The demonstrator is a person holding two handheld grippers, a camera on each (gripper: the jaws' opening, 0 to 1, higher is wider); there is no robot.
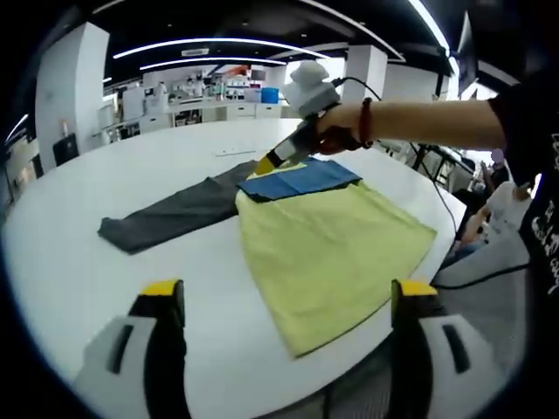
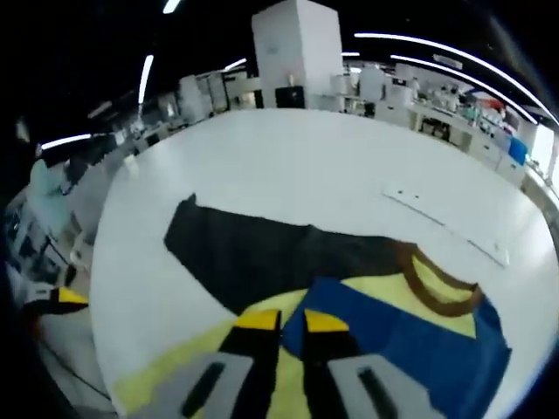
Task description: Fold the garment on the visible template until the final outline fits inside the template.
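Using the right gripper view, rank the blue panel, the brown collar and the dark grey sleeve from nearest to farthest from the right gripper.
From the right gripper:
1. The blue panel, right at the yellow jaw tips and spreading off to their right.
2. The dark grey sleeve, just ahead of the tips, stretching away to the left.
3. The brown collar, farther off to the right, past the blue panel.

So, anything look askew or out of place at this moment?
The garment is still half folded: one dark sleeve sticks out flat across the white table, well past the yellow body. The right gripper sits at the blue panel near the collar. No damage or spill that I can see.
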